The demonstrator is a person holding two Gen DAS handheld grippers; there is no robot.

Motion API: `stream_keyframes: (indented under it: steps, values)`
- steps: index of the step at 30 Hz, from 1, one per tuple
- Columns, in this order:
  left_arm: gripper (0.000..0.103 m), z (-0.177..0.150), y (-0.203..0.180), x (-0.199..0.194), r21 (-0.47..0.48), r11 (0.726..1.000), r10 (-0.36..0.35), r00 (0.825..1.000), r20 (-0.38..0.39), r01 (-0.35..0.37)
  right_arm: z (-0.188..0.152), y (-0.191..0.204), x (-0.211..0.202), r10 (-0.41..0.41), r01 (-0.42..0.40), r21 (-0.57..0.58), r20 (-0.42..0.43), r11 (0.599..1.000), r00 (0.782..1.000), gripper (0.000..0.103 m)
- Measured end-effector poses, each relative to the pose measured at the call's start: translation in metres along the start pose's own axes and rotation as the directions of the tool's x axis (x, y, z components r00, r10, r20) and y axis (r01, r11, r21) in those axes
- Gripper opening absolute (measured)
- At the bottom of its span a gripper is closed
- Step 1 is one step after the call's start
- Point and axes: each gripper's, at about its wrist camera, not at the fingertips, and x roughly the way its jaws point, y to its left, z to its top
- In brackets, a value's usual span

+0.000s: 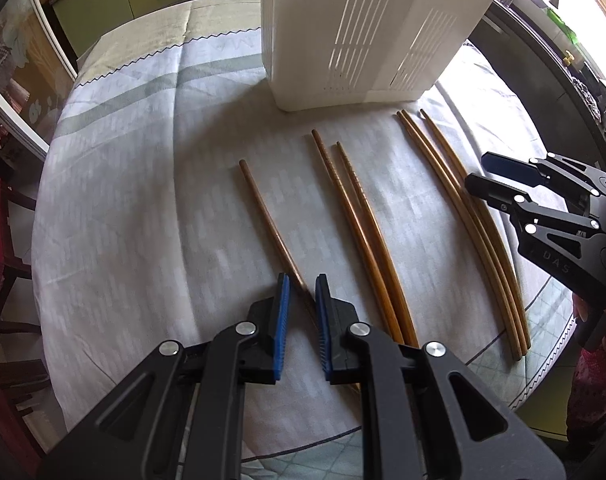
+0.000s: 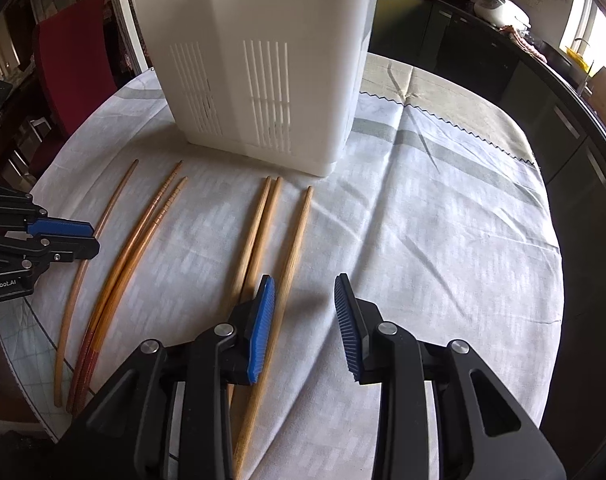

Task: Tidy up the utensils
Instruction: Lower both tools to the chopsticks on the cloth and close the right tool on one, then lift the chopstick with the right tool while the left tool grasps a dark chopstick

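Note:
A white slotted utensil holder (image 1: 363, 40) (image 2: 255, 80) stands upright at the back of the cloth. Several wooden chopsticks lie in front of it, pointing toward it. A single dark chopstick (image 1: 263, 208) (image 2: 103, 232) is leftmost, then an orange-brown pair (image 1: 355, 208) (image 2: 143, 240), then three pale chopsticks (image 1: 463, 208) (image 2: 259, 224). My left gripper (image 1: 303, 316) (image 2: 93, 240) points down over the dark chopstick's near part, with only a narrow gap between its pads and nothing pressed. My right gripper (image 2: 305, 308) (image 1: 477, 170) is open, with the rightmost pale chopstick (image 2: 299, 232) lying beneath its gap, close to the left pad.
The round table carries a white and grey tablecloth (image 1: 143, 200) (image 2: 443, 220), and its edge curves close on both sides. A red chair (image 2: 71, 48) stands beyond the left edge. Dark kitchen cabinets (image 2: 563, 128) run along the right. A patterned sleeve (image 1: 595, 380) shows by the right gripper.

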Motion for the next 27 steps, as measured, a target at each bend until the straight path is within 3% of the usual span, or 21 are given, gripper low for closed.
stream_keyframes:
  steps: [7,10,12,17,27]
  values:
    - [0.013,0.011,0.017,0.004,-0.04,0.999,-0.029,0.999,-0.025,0.027,0.015,0.006,0.011,0.009,-0.009,-0.006,-0.007,1.0,1.0,0.026]
    - [0.013,0.015,0.022,0.005,-0.065,0.997,-0.039,0.999,-0.034,0.037,0.02,0.0,0.013,0.039,-0.039,0.013,-0.02,0.999,0.999,0.02]
    - [0.013,0.018,0.022,0.005,-0.068,0.997,-0.037,0.999,-0.034,0.034,0.02,-0.002,0.013,0.05,-0.05,0.017,-0.017,0.999,0.999,0.009]
    - [0.013,0.022,0.02,0.007,-0.074,0.996,-0.041,0.999,-0.027,0.039,0.018,-0.009,0.014,0.068,-0.067,0.041,-0.009,0.997,0.998,0.007]
    - [0.002,0.022,0.008,-0.005,-0.041,0.998,-0.037,0.999,0.031,0.039,0.007,-0.029,-0.044,0.138,-0.153,0.112,0.134,0.982,0.981,0.007]
